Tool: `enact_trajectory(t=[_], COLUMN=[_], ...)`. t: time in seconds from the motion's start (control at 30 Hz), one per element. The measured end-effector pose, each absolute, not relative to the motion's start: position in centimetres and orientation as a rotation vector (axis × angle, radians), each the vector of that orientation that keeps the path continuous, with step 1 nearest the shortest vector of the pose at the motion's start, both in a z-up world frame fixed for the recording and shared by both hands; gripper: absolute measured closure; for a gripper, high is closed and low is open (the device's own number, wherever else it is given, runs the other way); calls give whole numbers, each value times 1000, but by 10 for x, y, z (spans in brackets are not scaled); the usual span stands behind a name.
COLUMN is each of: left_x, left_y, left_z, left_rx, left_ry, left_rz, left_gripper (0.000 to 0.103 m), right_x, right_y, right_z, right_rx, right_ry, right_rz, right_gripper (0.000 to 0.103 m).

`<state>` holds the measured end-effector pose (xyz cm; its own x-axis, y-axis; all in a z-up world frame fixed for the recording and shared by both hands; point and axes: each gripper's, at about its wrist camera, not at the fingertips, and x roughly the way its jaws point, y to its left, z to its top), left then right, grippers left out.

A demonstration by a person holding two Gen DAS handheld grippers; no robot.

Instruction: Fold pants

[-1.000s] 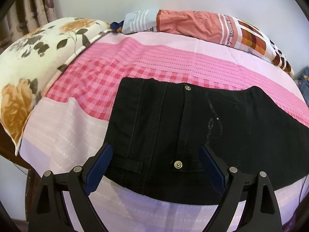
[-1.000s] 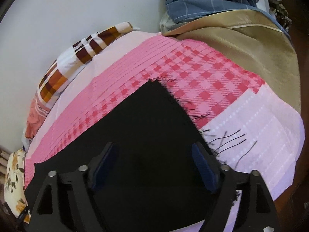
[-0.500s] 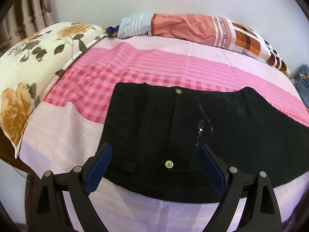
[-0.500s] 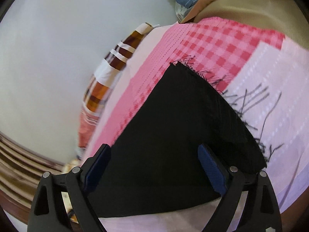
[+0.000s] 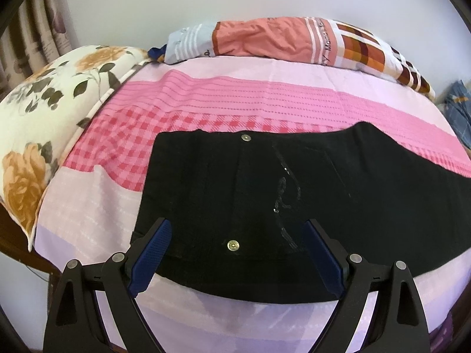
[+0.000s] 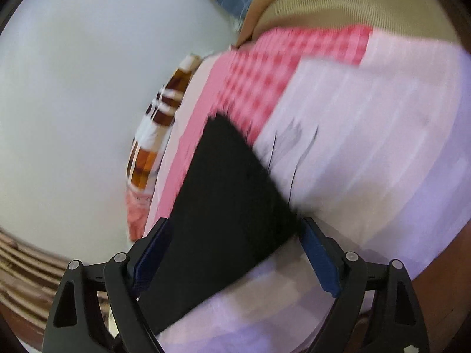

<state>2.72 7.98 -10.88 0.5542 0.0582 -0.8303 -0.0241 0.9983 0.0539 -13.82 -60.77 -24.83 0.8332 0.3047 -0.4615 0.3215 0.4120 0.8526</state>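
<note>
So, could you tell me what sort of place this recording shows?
Most likely a bedroom at home: black pants lie on a bed with a pink patchwork sheet, a floral pillow beside it, and a curtain behind.

The pants (image 5: pixel 265 200) are black, with two brass-coloured buttons and a faint glittery squiggle. Under them the bedsheet (image 5: pixel 235 100) runs in bands of pale pink, stronger pink and red-pink check (lilac towards the lower edge). The pillow (image 5: pixel 44 111) at the left is cream with orange roses and dark leaves. At the top, a bolster (image 5: pixel 279 39) shows salmon, white stripes and orange-brown checks.
</note>
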Motion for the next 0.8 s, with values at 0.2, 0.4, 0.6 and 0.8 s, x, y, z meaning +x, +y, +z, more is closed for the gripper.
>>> enact_trajectory(t=[0.2,0.4,0.6,0.8], left_x=[25,23,23,22], left_y=[76,78,76,79], left_z=[-106,-102,-104,-102], left_rx=[55,35,47,36], left_ry=[984,975,984,981], left_rz=[44,35,39,39], left_gripper=[13,13,13,13], right_x=[-143,-152,-134,-136], right_y=[-601,-611,-610,-613], right_z=[-243,-244,-240,-250], right_rx=[1092,1127,1142,1266], right_ry=[660,645,662,608], right_rz=[-141,-139,-128,-123], right_gripper=[60,88,85,72])
